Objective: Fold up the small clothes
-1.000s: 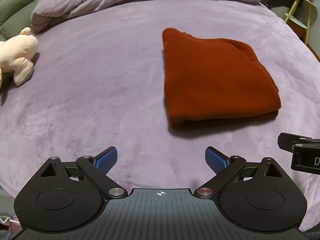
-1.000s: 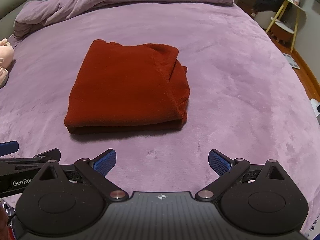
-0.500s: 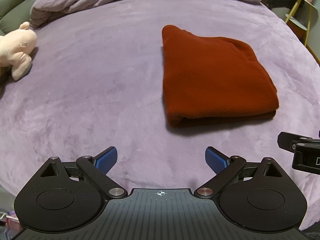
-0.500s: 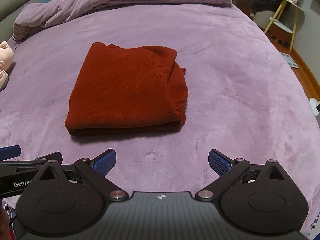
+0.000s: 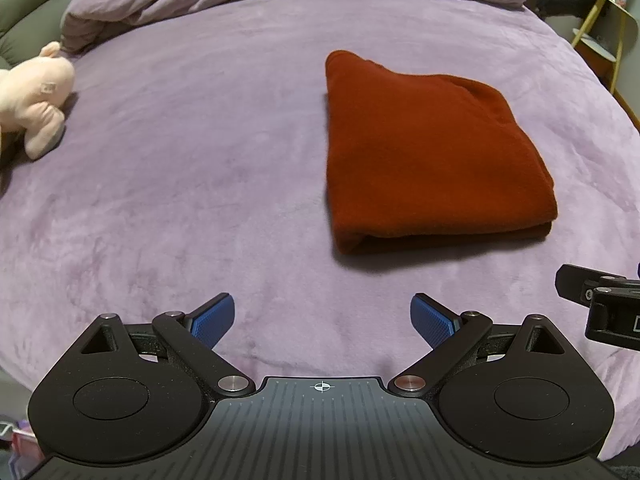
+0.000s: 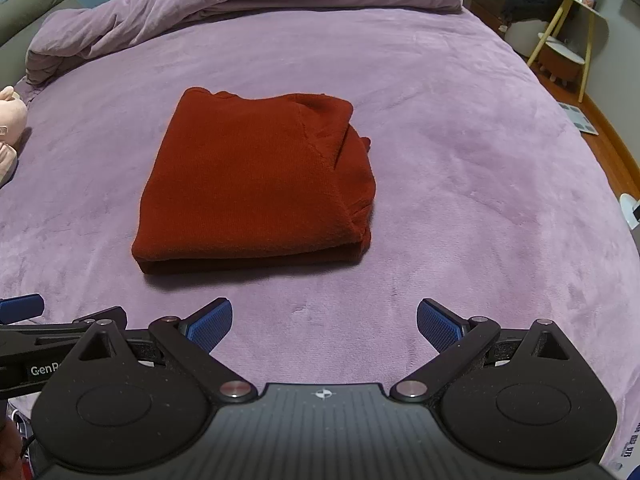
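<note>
We see the purple bed [image 6: 460, 140], w/ the folded rust-red sweater [image 6: 256, 184] lying flat mid-bed, well apart from the pink plush toy [image 5: 34, 96] at the left edge. Since a sec ago we've pulled back a bit; sweater untouched, so the fold looks done. Left gripper [image 5: 322, 320] & right gripper [image 6: 324, 322] hover near the bed's edge, both spread wide, empty.

Each gripper, left [image 5: 322, 322] and right [image 6: 324, 322], is matte black with blue ribbed pads [image 5: 212, 320], silver pivot screws, and white "Gen" lettering at nine o'clock.
</note>
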`<action>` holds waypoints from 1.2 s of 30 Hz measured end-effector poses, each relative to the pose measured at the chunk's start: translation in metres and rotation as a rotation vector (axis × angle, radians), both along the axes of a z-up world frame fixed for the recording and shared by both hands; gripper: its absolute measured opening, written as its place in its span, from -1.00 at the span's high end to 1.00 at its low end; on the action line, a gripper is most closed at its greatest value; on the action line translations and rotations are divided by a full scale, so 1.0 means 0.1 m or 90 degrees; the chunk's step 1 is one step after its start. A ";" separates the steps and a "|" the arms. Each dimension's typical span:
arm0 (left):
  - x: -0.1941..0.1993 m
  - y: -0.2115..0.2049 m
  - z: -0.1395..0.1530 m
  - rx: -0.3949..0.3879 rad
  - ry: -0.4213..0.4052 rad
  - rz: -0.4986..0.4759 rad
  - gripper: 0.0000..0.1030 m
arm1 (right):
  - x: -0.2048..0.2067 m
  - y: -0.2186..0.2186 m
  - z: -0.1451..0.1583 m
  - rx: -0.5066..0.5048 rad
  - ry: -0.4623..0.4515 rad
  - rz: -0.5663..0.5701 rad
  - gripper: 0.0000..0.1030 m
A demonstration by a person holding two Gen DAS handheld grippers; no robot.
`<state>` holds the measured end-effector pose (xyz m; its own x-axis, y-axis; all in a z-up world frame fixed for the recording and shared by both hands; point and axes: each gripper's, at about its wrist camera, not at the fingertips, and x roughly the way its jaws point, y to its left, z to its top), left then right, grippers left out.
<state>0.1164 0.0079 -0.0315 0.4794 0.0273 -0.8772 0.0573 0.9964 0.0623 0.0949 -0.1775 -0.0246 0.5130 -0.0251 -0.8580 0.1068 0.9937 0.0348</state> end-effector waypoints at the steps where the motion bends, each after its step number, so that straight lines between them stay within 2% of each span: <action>1: 0.00 0.00 0.00 0.000 0.000 0.000 -0.91 | 0.00 0.00 0.00 0.000 0.000 0.001 -0.92; 17: 0.02 -0.01 0.00 -0.009 0.012 0.001 -0.90 | 0.03 -0.02 0.01 0.006 0.008 -0.003 -0.92; 36: 0.06 -0.06 -0.02 0.004 0.010 -0.005 -0.90 | 0.05 -0.03 -0.02 0.008 0.011 0.000 -0.92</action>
<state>0.1220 0.0016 -0.0338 0.4652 0.0284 -0.8848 0.0669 0.9955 0.0671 0.1003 -0.1806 -0.0267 0.4976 -0.0140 -0.8673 0.1073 0.9932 0.0455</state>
